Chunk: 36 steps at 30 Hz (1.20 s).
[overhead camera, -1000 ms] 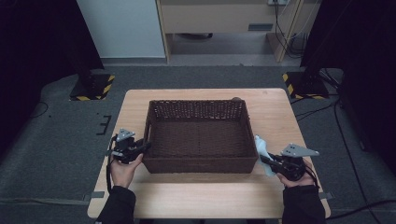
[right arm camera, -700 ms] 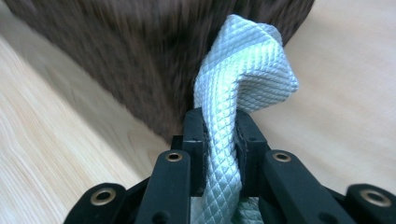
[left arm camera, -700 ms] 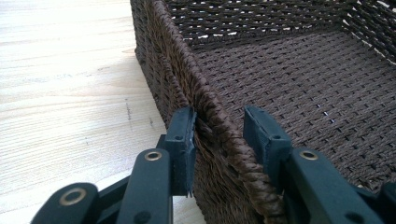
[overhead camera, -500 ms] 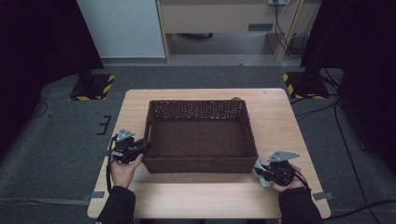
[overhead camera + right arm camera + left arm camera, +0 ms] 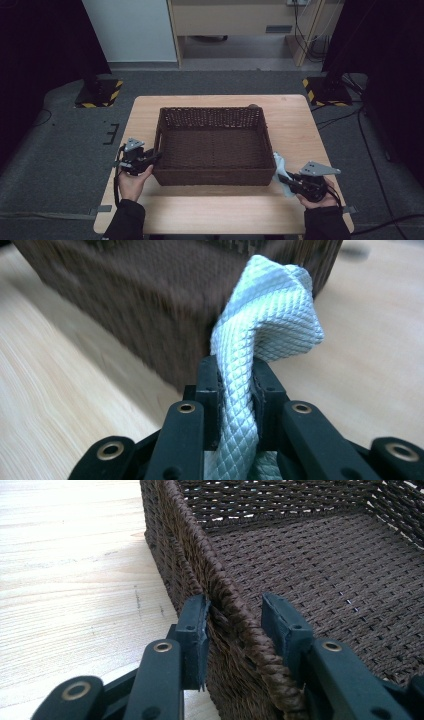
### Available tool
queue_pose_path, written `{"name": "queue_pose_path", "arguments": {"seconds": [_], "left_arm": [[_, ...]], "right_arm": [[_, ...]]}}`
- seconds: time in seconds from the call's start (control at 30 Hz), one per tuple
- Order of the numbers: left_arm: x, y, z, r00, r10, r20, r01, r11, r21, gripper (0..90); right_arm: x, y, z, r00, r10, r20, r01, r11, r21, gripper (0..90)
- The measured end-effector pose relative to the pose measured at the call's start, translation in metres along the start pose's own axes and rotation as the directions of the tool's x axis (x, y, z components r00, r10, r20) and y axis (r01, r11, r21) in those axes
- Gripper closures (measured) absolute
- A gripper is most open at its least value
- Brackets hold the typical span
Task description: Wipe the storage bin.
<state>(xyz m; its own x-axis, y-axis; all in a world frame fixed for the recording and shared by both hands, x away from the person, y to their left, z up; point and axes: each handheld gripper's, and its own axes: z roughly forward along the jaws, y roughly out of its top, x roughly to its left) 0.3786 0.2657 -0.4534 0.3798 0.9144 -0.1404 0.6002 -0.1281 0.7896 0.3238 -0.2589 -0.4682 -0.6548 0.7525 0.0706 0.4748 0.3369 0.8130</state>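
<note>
I keep my left tool [image 5: 232, 622] astride the left wall of the wicker basket [image 5: 215, 177] to steady it on the surface [image 5: 210, 210]. Its jaws are partly open: the outer pad touches the weave, the inner stands clear. My right tool [image 5: 235, 382] is clamped tight on a pale blue cloth [image 5: 265, 315], held beside the basket's near right corner, probably for loading.

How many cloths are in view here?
1: a pale blue cloth pinched in the right gripper by the basket's near right corner. Any behind the basket walls would be hidden.
</note>
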Motion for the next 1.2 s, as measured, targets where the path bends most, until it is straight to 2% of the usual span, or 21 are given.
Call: {"name": "queue_pose_path", "arguments": {"seconds": [0.1, 0.2, 0.3, 0.33, 0.4, 0.47, 0.53, 0.6, 0.7, 0.8, 0.83, 0.9, 1.03, 1.17, 1.2], "left_arm": [[0.0, 0.0, 0.0, 1.0, 0.0, 0.0, 0.0, 1.0, -0.002, 62.4], [0.0, 0.0, 0.0, 1.0, 0.0, -0.001, 0.0, 1.0, -0.002, 62.3], [0.0, 0.0, 0.0, 1.0, 0.0, -0.001, 0.0, 1.0, 0.0, 62.3], [0.0, 0.0, 0.0, 1.0, -0.001, 0.0, 0.001, 1.0, -0.001, 62.3], [0.0, 0.0, 0.0, 1.0, -0.002, 0.001, 0.002, 1.0, -0.002, 62.2], [0.0, 0.0, 0.0, 1.0, -0.003, 0.002, 0.003, 1.0, -0.002, 62.2], [0.0, 0.0, 0.0, 1.0, -0.003, 0.003, 0.003, 1.0, -0.002, 62.1], [0.0, 0.0, 0.0, 1.0, -0.003, 0.003, 0.003, 1.0, -0.001, 62.1], [0.0, 0.0, 0.0, 1.0, -0.002, 0.001, 0.002, 1.0, -0.002, 62.1], [0.001, 0.0, 0.0, 1.0, -0.003, 0.004, 0.003, 1.0, -0.001, 62.0], [0.001, 0.0, 0.0, 1.0, -0.003, 0.004, 0.003, 1.0, -0.002, 62.0], [0.001, 0.0, 0.0, 1.0, -0.004, 0.004, 0.004, 1.0, -0.002, 61.9], [0.0, 0.0, 0.0, 1.0, -0.005, 0.007, 0.005, 1.0, -0.003, 62.1], [0.001, 0.0, 0.0, 0.9999, -0.009, 0.012, 0.009, 0.9999, -0.007, 62.6], [0.0, 0.0, 0.0, 0.9999, -0.007, 0.011, 0.007, 0.9999, -0.008, 63.0]], "right_arm": [[0.003, -0.009, 0.017, 1.0, -0.008, -0.006, 0.008, 0.995, 0.1, 78.2], [0.002, -0.012, 0.024, 1.0, 0.005, -0.003, -0.004, 0.99, 0.141, 78.2], [0.002, -0.013, 0.022, 0.9999, 0.013, 0.001, -0.013, 0.989, 0.149, 78.2], [0.003, -0.011, 0.019, 1.0, 0.008, 0.003, -0.008, 0.99, 0.14, 78.1], [0.004, -0.007, 0.009, 1.0, 0.002, 0.007, -0.003, 0.996, 0.088, 78.1], [0.005, -0.001, -0.005, 0.9999, 0.017, 0.004, -0.017, 1.0, 0.005, 78.2], [0.005, 0.003, -0.018, 0.9999, 0.016, -0.004, -0.016, 0.997, -0.069, 78.2], [0.006, 0.005, -0.023, 0.9998, 0.016, -0.011, -0.017, 0.994, -0.105, 78.2], [0.008, 0.0, -0.014, 0.9998, 0.016, -0.012, -0.016, 0.998, -0.064, 78.2], [0.007, -0.009, 0.002, 0.9998, 0.019, -0.008, -0.019, 0.999, 0.032, 78.2], [0.007, -0.012, 0.006, 0.9997, 0.02, -0.011, -0.019, 0.998, 0.064, 78.2], [0.007, -0.015, 0.014, 0.9998, 0.019, -0.006, -0.018, 0.995, 0.095, 78.2], [0.004, -0.017, 0.022, 0.9992, 0.038, -0.007, -0.037, 0.992, 0.119, 78.2], [0.0, -0.022, 0.033, 0.9994, 0.031, 0.012, -0.033, 0.979, 0.202, 78.2], [-0.001, -0.022, 0.033, 0.9996, 0.021, 0.019, -0.024, 0.979, 0.2, 78.2]]}}
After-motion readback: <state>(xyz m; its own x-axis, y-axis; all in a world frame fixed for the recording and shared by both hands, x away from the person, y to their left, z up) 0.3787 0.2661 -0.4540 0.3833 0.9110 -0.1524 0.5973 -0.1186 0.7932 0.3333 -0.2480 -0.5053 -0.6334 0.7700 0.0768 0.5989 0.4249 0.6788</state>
